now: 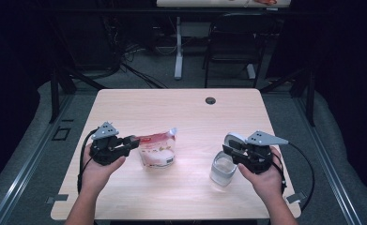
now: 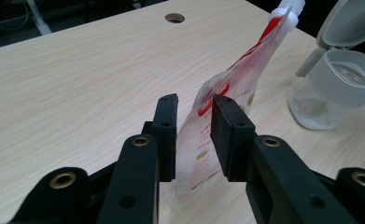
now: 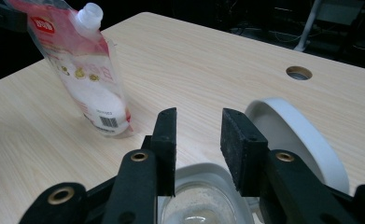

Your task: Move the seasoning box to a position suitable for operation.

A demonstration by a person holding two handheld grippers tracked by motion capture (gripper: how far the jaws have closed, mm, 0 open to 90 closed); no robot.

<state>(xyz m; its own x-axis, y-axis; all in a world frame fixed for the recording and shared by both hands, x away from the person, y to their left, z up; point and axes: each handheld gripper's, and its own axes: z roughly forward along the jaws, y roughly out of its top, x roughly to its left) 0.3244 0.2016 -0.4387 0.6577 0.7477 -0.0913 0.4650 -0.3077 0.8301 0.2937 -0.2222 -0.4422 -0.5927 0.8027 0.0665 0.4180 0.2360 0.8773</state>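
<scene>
Item 1: spouted refill pouch [image 1: 157, 150], red and white, cap already off the white spout. Standing on the table [image 1: 181, 112] left of centre, leaning slightly, spout at the top corner toward 1 o'clock in the high view. White granular contents settled in the lower part; appears still largely full.

Item 2: clear jar [image 1: 223, 169] with grey collar and hinged flip lid [image 1: 234, 138], lid swung open. Placed at 3 o'clock from the pouch, well apart from it. Thin layer of white grains at the bottom in the left gripper view; otherwise nearly empty.

Item 3: left gripper [image 2: 194, 135], at 9 o'clock of the pouch. Jaws straddling the pouch's near edge, one pad on each side, with a small gap visible on the left pad's side; pinch not yet firm, or only just closing. Cannot tell whether the right pad touches the film.

Item 4: right gripper [image 3: 199, 149], at 3 o'clock of the jar, poised over the jar's rim beside the open lid. Jaws parted, nothing between them.

Status, as judged: refilling the jar from the pouch. Done: pouch uncapped, jar lid opened, both grippers positioned. Left: secure grip on the pouch, steadying of the jar, lift, tilt of the spout over the mouth, pour, then closing. Early stage.
</scene>
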